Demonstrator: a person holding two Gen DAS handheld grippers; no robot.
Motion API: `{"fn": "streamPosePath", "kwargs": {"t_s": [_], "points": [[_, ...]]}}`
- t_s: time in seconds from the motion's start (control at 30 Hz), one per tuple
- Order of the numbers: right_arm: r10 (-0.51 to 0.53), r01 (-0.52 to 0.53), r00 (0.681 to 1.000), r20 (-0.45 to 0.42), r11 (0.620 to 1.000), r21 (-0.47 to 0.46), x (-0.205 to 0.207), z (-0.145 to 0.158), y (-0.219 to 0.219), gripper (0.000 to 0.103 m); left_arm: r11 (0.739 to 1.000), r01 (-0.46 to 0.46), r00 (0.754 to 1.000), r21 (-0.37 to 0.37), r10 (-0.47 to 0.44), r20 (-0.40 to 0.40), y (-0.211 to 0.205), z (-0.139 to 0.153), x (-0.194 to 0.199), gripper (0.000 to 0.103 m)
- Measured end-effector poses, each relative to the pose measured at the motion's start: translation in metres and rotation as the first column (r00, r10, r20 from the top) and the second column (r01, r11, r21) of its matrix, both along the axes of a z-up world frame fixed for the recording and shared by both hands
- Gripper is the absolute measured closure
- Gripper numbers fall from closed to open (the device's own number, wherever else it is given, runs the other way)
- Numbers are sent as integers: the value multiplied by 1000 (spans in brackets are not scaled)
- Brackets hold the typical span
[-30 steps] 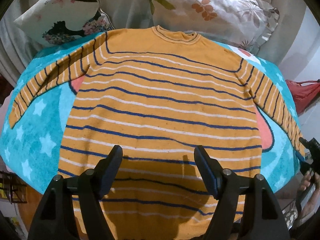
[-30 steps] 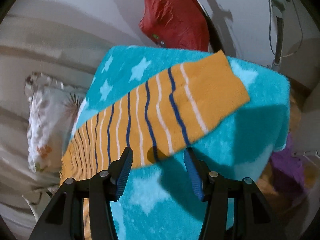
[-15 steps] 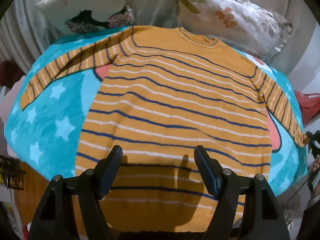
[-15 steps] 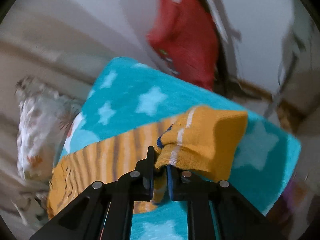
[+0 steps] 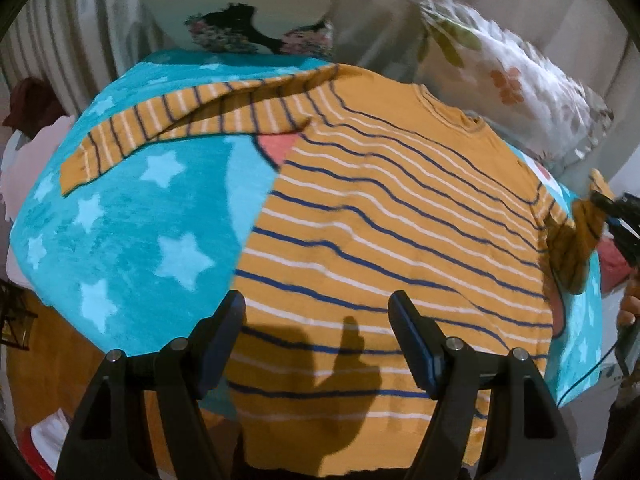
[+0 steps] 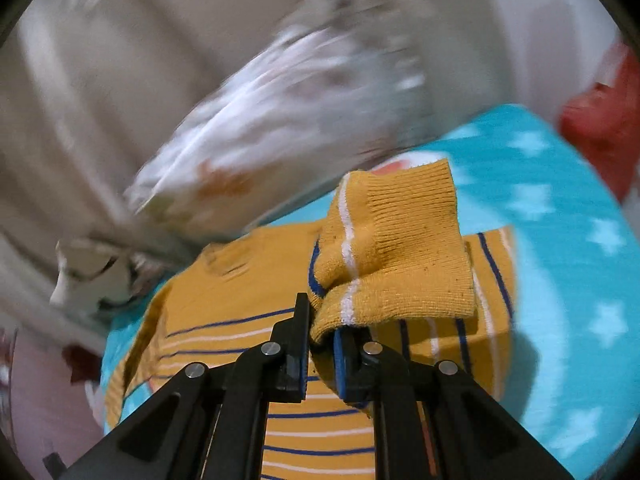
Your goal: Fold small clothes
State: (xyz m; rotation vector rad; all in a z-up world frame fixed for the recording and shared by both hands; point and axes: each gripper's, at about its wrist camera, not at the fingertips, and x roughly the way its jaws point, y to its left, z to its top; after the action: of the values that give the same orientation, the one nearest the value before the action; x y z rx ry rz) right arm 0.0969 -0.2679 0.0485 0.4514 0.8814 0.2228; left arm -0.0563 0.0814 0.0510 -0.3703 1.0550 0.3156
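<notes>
An orange sweater (image 5: pixel 380 220) with navy and white stripes lies flat on a turquoise star blanket (image 5: pixel 132 220). Its left sleeve (image 5: pixel 168 128) stretches out toward the left. My left gripper (image 5: pixel 316 332) hovers open above the hem, nothing between its fingers. My right gripper (image 6: pixel 322 340) is shut on the cuff of the right sleeve (image 6: pixel 392 252), lifted off the blanket and carried over the sweater's body (image 6: pixel 240 312). From the left wrist view the raised sleeve (image 5: pixel 576 240) hangs folded at the right edge, with the right gripper's tip (image 5: pixel 612 208) on it.
Two printed pillows (image 5: pixel 512 76) lean against the grey sofa back behind the blanket. A red bag (image 6: pixel 600 128) sits past the blanket's right side. A hand (image 5: pixel 630 308) shows at the far right. Orange floor (image 5: pixel 44 356) lies below the blanket's left edge.
My right gripper closed on the sleeve cuff, lifted it and swung it in toward the sweater's body. The left gripper shifted sideways over the hem and stayed open.
</notes>
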Motion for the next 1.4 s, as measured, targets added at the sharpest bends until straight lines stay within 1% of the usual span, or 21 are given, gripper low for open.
{"fn": "streamPosePath", "kwargs": {"t_s": [0.13, 0.27, 0.43, 0.5, 0.57, 0.6, 0.67, 0.73, 0.77, 0.8, 0.83, 0.9, 0.93, 0.97, 1.0, 1.03, 1.1, 1.17, 1.23, 1.3, 1.4], "points": [[113, -113, 993, -37, 994, -2, 16, -13, 74, 92, 999, -31, 1000, -12, 31, 0, 26, 0, -5, 30], [185, -188, 979, -82, 982, -32, 30, -30, 138, 92, 997, -69, 998, -26, 68, -7, 53, -3, -12, 30], [276, -293, 952, -129, 946, -137, 40, -54, 212, 92, 992, -120, 993, -48, 119, -22, 84, -12, -20, 30], [305, -327, 941, -144, 931, -164, 42, -61, 234, 92, 989, -139, 990, -57, 137, -32, 95, -16, -24, 30], [339, -368, 927, -163, 905, -212, 47, -69, 260, 92, 986, -152, 988, -65, 150, -40, 104, -19, -26, 30], [355, -388, 919, -169, 888, -245, 47, -72, 271, 89, 985, -158, 987, -67, 156, -43, 108, -21, -27, 30], [384, -420, 907, -171, 838, -347, 45, -77, 296, 88, 983, -172, 985, -72, 169, -46, 117, -23, -30, 30], [419, -446, 894, -160, 798, -404, 40, -79, 316, 83, 980, -183, 983, -76, 180, -47, 123, -24, -32, 30], [438, -461, 885, -154, 786, -411, 38, -80, 324, 75, 979, -190, 981, -79, 187, -49, 127, -25, -33, 30], [460, -478, 875, -149, 777, -410, 35, -80, 332, 70, 977, -197, 980, -82, 193, -51, 130, -26, -33, 30], [485, -499, 862, -146, 765, -407, 32, -81, 342, 68, 976, -202, 979, -85, 198, -53, 133, -27, -34, 30], [530, -537, 836, -141, 736, -412, 25, -82, 361, 60, 975, -206, 978, -87, 201, -60, 138, -29, -33, 30], [563, -566, 815, -142, 719, -403, 20, -84, 372, 60, 975, -205, 978, -87, 200, -62, 139, -30, -32, 30], [578, -583, 803, -145, 712, -391, 18, -84, 379, 60, 975, -203, 978, -88, 198, -64, 140, -30, -31, 30], [589, -597, 794, -149, 710, -374, 15, -86, 384, 60, 976, -200, 979, -89, 195, -65, 141, -31, -30, 30], [589, -598, 794, -150, 713, -367, 12, -85, 386, 60, 976, -198, 979, -92, 192, -65, 143, -31, -29, 30], [576, -591, 803, -155, 734, -336, 8, -85, 386, 60, 975, -198, 979, -99, 192, -64, 146, -32, -27, 30], [544, -566, 823, -161, 766, -306, 4, -83, 374, 59, 971, -212, 977, -109, 207, -59, 157, -34, -25, 30], [508, -532, 847, -158, 803, -269, -3, -78, 355, 53, 964, -247, 969, -101, 243, -51, 172, -35, -26, 30], [480, -505, 863, -157, 833, -225, -10, -76, 339, 51, 958, -277, 960, -72, 274, -54, 189, -37, -27, 30], [443, -469, 882, -162, 862, -192, -23, -76, 318, 51, 949, -316, 947, 8, 316, -51, 220, -38, -30, 30]]}}
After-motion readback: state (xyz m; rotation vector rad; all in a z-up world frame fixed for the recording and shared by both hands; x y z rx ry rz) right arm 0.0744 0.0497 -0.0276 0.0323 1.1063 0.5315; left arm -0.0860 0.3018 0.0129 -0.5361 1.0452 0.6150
